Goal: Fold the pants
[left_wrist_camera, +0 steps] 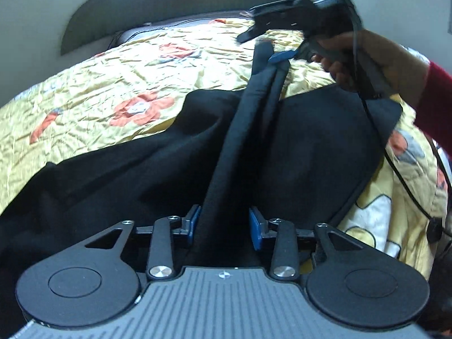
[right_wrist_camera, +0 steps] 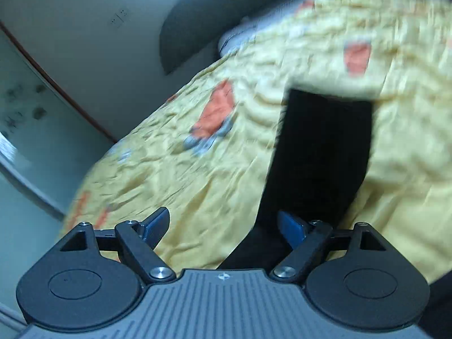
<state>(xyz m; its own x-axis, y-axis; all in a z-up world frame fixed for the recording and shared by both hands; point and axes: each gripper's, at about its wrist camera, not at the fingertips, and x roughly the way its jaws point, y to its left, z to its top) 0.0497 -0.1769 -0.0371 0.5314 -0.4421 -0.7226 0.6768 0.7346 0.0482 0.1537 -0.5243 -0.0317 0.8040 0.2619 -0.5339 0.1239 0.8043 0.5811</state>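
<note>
Black pants [left_wrist_camera: 310, 147] lie spread on a yellow flowered bedspread [left_wrist_camera: 107, 65]. A thick folded ridge of them rises from between the blue pads [left_wrist_camera: 193, 223] of my left gripper [left_wrist_camera: 224, 226], which is shut on that fold. The ridge runs up to my right gripper [left_wrist_camera: 258, 49], whose jaws stand apart around its far end without pressing it. In the blurred right wrist view, my right gripper [right_wrist_camera: 223, 221] is wide open over the bedspread [right_wrist_camera: 183, 186]. A black strip of pants [right_wrist_camera: 319, 155] passes by its right finger [right_wrist_camera: 291, 226].
A hand with a red sleeve [left_wrist_camera: 435, 96] holds the right gripper, and a black cable [left_wrist_camera: 395, 166] hangs from it. A dark headboard [left_wrist_camera: 169, 0] stands against the wall at the far end. The bed's edge, a wall and a door [right_wrist_camera: 34, 113] show at the left.
</note>
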